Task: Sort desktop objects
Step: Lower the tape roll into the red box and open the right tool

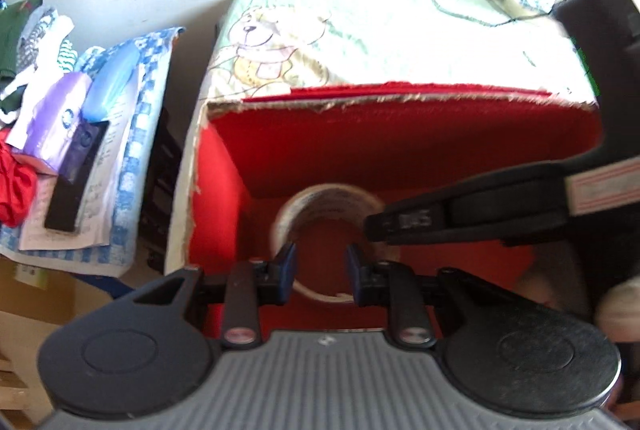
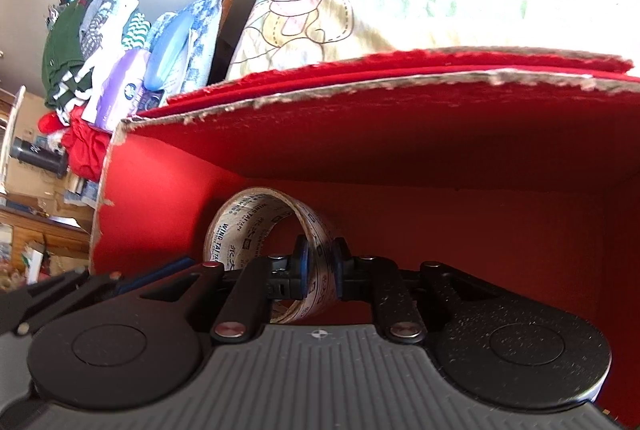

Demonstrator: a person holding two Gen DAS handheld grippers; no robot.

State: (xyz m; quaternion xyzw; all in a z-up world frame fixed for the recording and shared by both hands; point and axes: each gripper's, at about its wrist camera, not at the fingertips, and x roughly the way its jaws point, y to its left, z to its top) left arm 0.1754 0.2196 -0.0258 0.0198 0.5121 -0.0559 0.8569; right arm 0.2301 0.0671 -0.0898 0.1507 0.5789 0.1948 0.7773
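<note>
A roll of clear printed tape (image 2: 256,226) stands on edge inside a red-lined cardboard box (image 2: 360,82). My right gripper (image 2: 320,266) is shut on the roll's right wall, one finger inside the ring and one outside. In the left wrist view the same tape roll (image 1: 332,206) sits low in the red box (image 1: 360,98). My left gripper (image 1: 320,270) hangs open just above and in front of it, its blue fingertips (image 1: 286,268) apart with nothing pinched. The right gripper's black body (image 1: 460,214) reaches in from the right. Part of the left gripper (image 2: 72,290) shows at the lower left of the right wrist view.
The box rests against a pale cloth printed with a teddy bear (image 1: 272,46), and a black cable (image 1: 472,6) lies on that cloth. To the left is a pile of clothes, packets and papers (image 1: 60,110) on a blue checked surface, with a black bar-shaped object (image 1: 76,182) on top.
</note>
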